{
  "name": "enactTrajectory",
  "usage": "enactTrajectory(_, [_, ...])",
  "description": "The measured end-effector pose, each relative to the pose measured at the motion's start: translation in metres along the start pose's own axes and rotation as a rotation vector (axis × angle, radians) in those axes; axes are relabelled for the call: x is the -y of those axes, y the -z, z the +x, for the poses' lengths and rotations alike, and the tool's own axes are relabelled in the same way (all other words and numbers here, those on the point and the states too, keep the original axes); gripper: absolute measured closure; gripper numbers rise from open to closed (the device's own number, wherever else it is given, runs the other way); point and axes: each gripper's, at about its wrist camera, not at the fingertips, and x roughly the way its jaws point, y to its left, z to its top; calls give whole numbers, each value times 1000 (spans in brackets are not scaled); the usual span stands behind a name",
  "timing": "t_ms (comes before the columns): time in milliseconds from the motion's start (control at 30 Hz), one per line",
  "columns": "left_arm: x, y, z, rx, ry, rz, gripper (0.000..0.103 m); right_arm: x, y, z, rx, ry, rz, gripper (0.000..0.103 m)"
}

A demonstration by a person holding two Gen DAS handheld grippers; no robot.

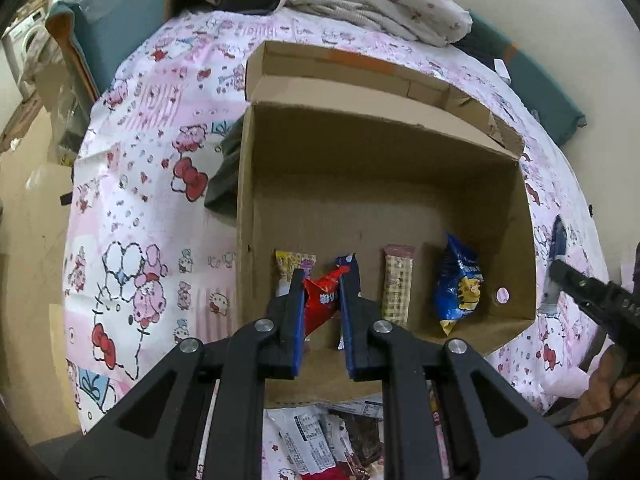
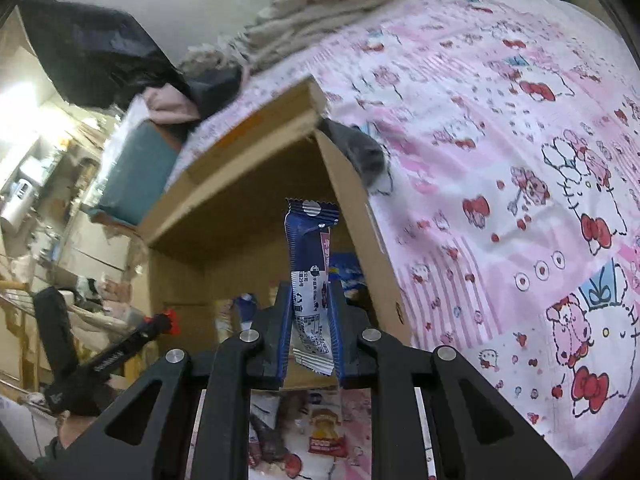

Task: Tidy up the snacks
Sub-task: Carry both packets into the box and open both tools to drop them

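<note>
Snacks, a red packet [image 1: 322, 300] and a blue bar [image 2: 310, 264], are pinched by left gripper [image 1: 320, 280] and right gripper [image 2: 310, 292] respectively, and could be dropped outside the cardboard box [image 1: 384, 184] at 12 o'clock if released early.

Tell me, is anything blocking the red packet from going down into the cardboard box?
Nothing visible blocks it. The left gripper holds the red packet right over the open box, whose top is uncovered. The packets already standing inside, like the blue bag and the beige bar, leave bare floor behind them.
</note>
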Motion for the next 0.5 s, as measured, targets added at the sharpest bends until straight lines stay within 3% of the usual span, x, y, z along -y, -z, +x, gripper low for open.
enactTrajectory(267, [11, 1, -1, 9, -6, 42, 90, -17, 5, 10, -22, 54, -99, 85])
enactTrajectory(500, [12, 1, -2, 9, 2, 38, 90, -20, 7, 16, -44, 68, -110, 81])
